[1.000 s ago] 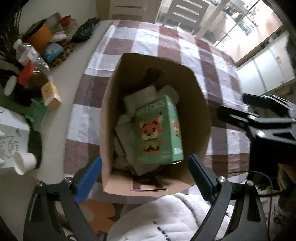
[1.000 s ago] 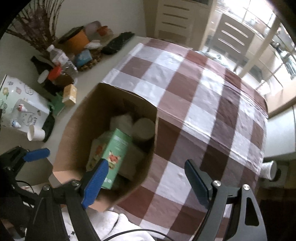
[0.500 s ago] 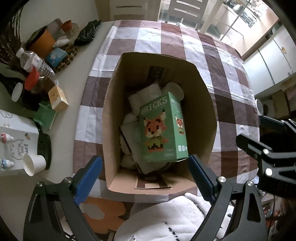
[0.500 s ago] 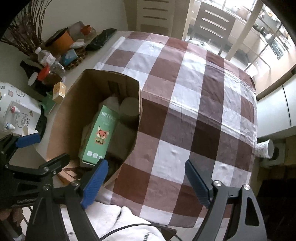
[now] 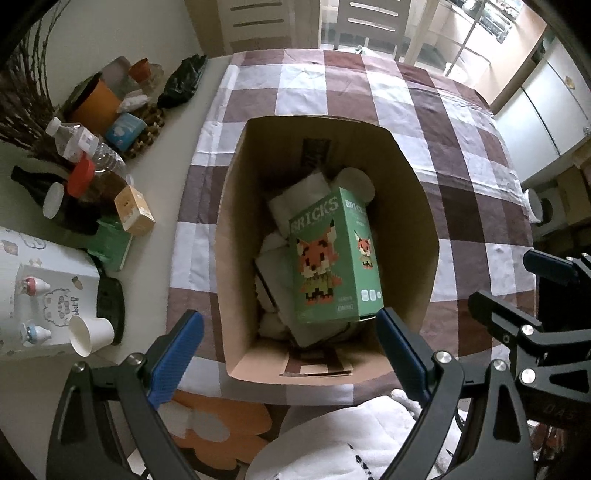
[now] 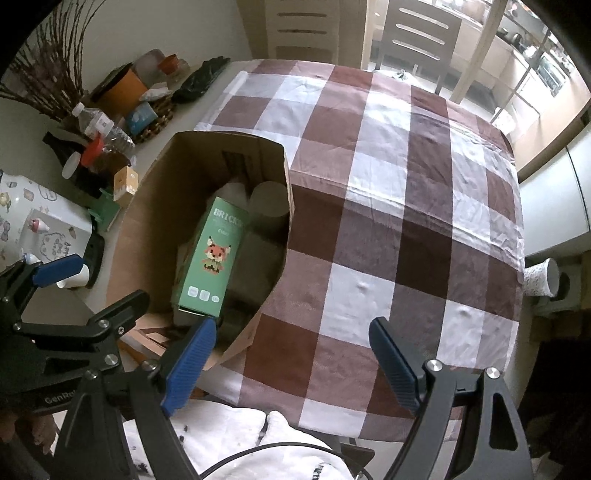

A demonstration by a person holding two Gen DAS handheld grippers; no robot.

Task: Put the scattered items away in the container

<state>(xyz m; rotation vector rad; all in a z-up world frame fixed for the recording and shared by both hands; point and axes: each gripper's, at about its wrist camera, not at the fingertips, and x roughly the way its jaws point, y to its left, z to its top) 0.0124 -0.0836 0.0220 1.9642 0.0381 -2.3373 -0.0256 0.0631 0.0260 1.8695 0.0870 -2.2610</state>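
Observation:
An open cardboard box [image 5: 417, 206] stands on the checked tablecloth [image 5: 332, 88]. Inside it lies a green "BRICKS" box with a fox picture [image 5: 332, 258] on top of several pale packets and a paper cup. The box [image 6: 155, 206] and the green box [image 6: 214, 254] also show in the right wrist view. My left gripper [image 5: 290, 354] is open and empty, held above the near edge of the box. My right gripper [image 6: 291, 358] is open and empty, above the tablecloth [image 6: 388, 206] to the right of the box.
Clutter lines the table's left side: a water bottle [image 5: 81, 142], an orange pot [image 5: 98, 107], a small tan carton [image 5: 133, 210], a paper cup [image 5: 90, 334] and a white printed bag [image 5: 33, 288]. Chairs [image 6: 417, 33] stand at the far end. A white garment [image 6: 229, 443] is below me.
Both grippers have pulled back and risen from the box, so more of the table shows. The right gripper has moved right. The green box stays in the cardboard box.

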